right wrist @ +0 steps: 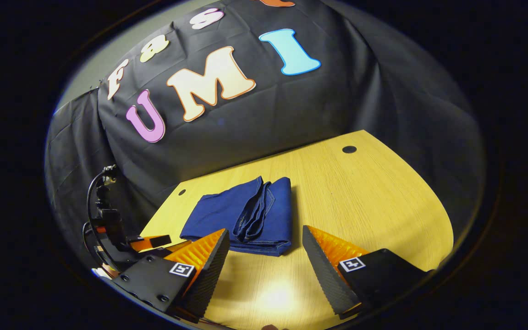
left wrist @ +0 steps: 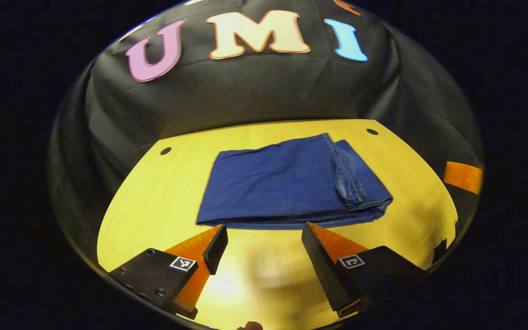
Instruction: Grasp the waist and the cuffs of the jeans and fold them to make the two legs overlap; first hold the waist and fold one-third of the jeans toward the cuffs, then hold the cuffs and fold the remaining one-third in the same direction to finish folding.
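**Left gripper view: jeans lie folded, both sets of fingers free**

Left gripper view first: my left gripper [left wrist: 264, 236] hangs just off the near edge of the jeans [left wrist: 291, 183], its fingers [left wrist: 216, 247] spread wide apart with nothing between them. The jeans sit toward the far edge of the desk [left wrist: 154, 201], roughly midway between the two cable holes [left wrist: 166, 151] near the back corners. They lie as a compact stacked rectangle, several layers showing along the near side, with a hem end draped over the top toward the right.

In the right gripper view, my right gripper [right wrist: 264, 240] also has its fingers [right wrist: 319, 261] parted and empty, aimed at the bundle's near right corner from a little way back. My other gripper's body [right wrist: 108, 229] shows off the desk's left edge.

I judge the folding finished: the layers overlap in thirds, so I hold both tools back and open rather than touch the cloth. The bundle rests flat and well inside the desk's edges, so it should hold its shape. The one loose part is that draped hem, which could slide if nudged.
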